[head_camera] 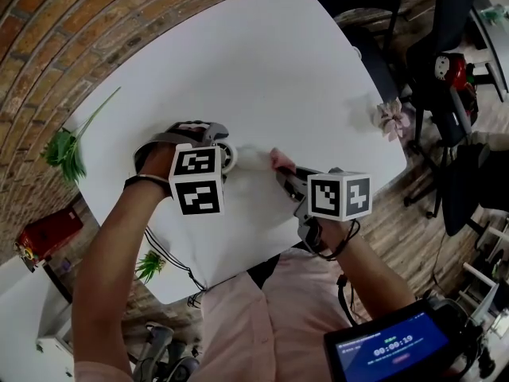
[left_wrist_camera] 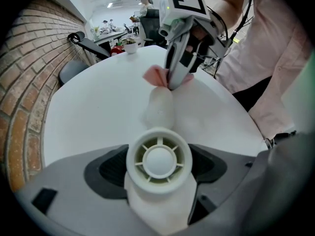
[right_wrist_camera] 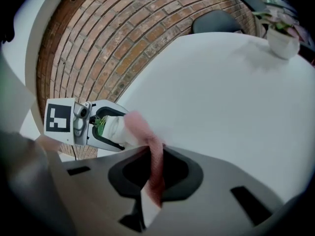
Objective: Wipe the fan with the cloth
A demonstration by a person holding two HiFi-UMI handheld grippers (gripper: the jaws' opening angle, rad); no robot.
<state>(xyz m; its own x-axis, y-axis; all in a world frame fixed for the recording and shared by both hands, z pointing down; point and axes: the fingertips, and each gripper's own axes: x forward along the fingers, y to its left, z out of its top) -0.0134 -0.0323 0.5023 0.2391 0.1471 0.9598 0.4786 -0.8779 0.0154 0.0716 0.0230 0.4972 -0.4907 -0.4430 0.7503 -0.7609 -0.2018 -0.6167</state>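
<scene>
Left tongs [head_camera: 226,156] clamp the fan [left_wrist_camera: 158,161], right tongs [head_camera: 281,172] pinch the cloth [right_wrist_camera: 153,166], tips facing.

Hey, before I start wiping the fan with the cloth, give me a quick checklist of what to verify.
1. Left gripper shut on fan: ok.
2. Right gripper shut on cloth: ok.
3. Cloth touching fan: cannot tell.
4. Potted plant well away from both grippers: ok.
5. Fan held over table: ok.
</scene>
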